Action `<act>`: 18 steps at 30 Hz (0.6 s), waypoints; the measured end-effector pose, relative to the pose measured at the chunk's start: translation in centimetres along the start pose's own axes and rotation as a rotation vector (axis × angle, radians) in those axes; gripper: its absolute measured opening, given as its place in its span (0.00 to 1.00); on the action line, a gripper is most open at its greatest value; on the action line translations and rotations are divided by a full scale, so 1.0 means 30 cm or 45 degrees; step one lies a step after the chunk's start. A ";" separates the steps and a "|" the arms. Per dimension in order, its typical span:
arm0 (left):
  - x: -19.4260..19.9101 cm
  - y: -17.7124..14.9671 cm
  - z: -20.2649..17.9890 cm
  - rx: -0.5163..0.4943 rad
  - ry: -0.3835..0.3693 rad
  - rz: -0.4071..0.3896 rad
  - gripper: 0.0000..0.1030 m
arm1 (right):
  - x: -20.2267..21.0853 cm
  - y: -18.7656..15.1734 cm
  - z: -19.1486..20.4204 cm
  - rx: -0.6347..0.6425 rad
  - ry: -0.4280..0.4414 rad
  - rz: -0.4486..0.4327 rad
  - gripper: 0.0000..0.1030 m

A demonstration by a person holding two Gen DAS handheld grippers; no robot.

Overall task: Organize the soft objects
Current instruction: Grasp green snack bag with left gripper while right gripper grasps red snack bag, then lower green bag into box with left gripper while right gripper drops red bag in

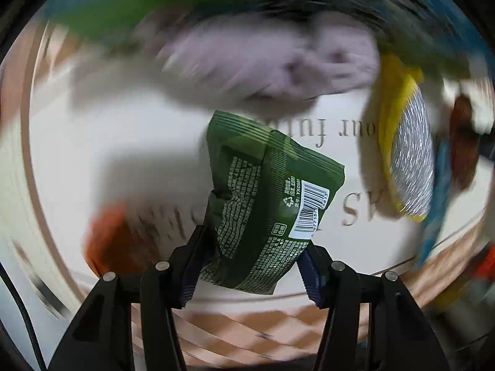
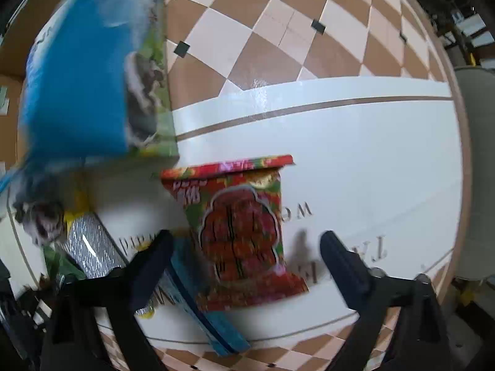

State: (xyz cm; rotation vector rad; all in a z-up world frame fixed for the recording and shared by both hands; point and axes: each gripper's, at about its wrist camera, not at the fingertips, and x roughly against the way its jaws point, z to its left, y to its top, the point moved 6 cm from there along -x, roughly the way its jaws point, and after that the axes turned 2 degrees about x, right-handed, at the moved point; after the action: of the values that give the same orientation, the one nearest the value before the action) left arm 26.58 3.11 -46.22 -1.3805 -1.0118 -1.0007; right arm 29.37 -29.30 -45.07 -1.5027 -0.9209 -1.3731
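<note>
We see a green snack bag [image 1: 269, 191] of crinkled plastic film with a soft sheen and a white paper-looking barcode label. It is pinched in the left tool [image 1: 250, 266], matt black plastic with ribbed dark blue pads [image 1: 312, 275] and small bright metal pins. Right of the green bag, a yellow pouch [image 1: 402, 142] shows a glittering silver foil face. Behind the bag lies something fuzzy, like pale plush cloth [image 1: 272, 58]. A red packet [image 2: 244, 232] looks like glossy printed plastic, lying on a smooth, faintly shiny white mat [image 2: 371, 154] over a checked desk [image 2: 263, 31].
</note>
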 end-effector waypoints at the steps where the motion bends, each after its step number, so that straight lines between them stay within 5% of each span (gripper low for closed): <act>1: -0.005 -0.013 0.010 0.083 -0.062 0.025 0.51 | -0.012 0.002 -0.007 -0.010 0.004 0.011 0.77; 2: -0.009 -0.026 0.015 0.143 -0.116 0.045 0.51 | -0.027 -0.002 -0.013 -0.011 0.012 0.028 0.63; 5: -0.019 -0.055 0.007 0.190 -0.182 0.062 0.51 | -0.042 -0.041 -0.027 0.016 0.025 0.059 0.51; 13: -0.061 -0.046 -0.072 0.064 -0.065 0.038 0.53 | -0.064 -0.244 -0.127 0.090 -0.030 0.145 0.50; 18: -0.120 -0.060 -0.090 0.048 -0.019 0.028 0.57 | -0.094 -0.270 -0.159 0.082 -0.030 0.162 0.54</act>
State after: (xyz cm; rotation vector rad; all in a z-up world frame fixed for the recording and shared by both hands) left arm 23.78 0.37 -49.06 -1.3669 -1.0196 -0.9520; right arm 19.86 -30.91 -46.87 -1.5050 -0.8613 -1.2259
